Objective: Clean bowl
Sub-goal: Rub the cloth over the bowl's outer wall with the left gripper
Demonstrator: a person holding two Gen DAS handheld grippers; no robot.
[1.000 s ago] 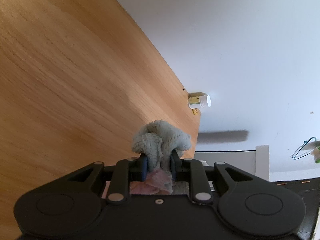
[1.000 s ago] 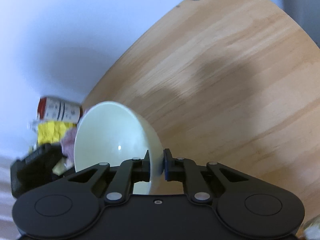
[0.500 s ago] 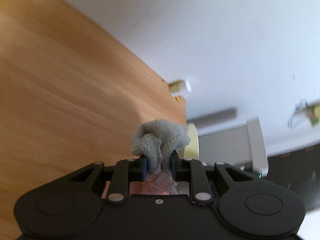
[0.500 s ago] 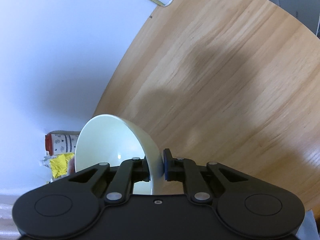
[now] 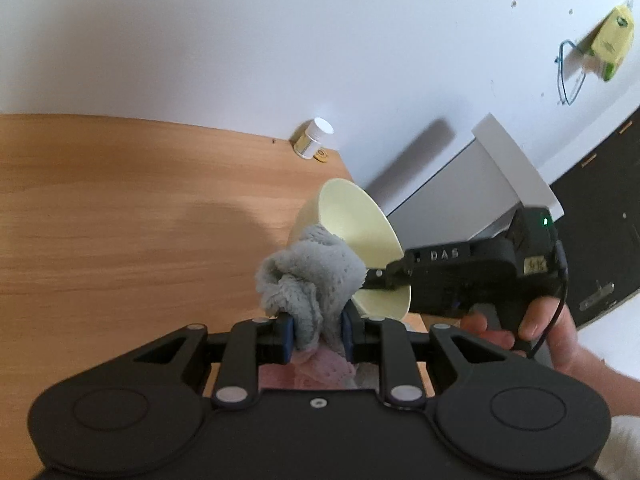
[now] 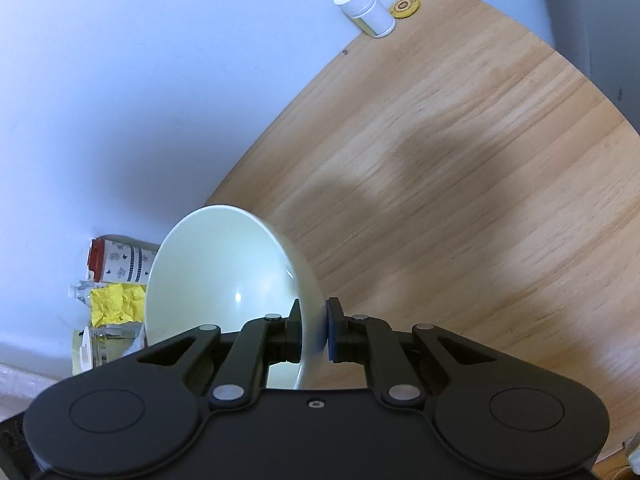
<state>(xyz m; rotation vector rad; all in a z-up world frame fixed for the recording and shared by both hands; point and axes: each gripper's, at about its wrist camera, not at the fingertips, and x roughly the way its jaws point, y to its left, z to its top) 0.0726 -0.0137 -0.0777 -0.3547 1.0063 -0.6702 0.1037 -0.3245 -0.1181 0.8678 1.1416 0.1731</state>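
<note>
A home: wooden table [image 6: 460, 168], pill bottle [image 6: 366, 12], white wall [image 5: 240, 40].

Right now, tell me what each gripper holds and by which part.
Left gripper: bunched grey knitted cloth, pinched at its lower folds. Right gripper: pale cream ceramic bowl, clamped on its rim.

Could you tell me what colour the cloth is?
The cloth is grey, with a pink part lower down; the left wrist view shows it best.

Pale cream bowl [image 6: 224, 272], grey knitted cloth [image 5: 312, 276], light wood-grain table [image 6: 460, 184], crumpled yellow paper [image 6: 116, 303]
</note>
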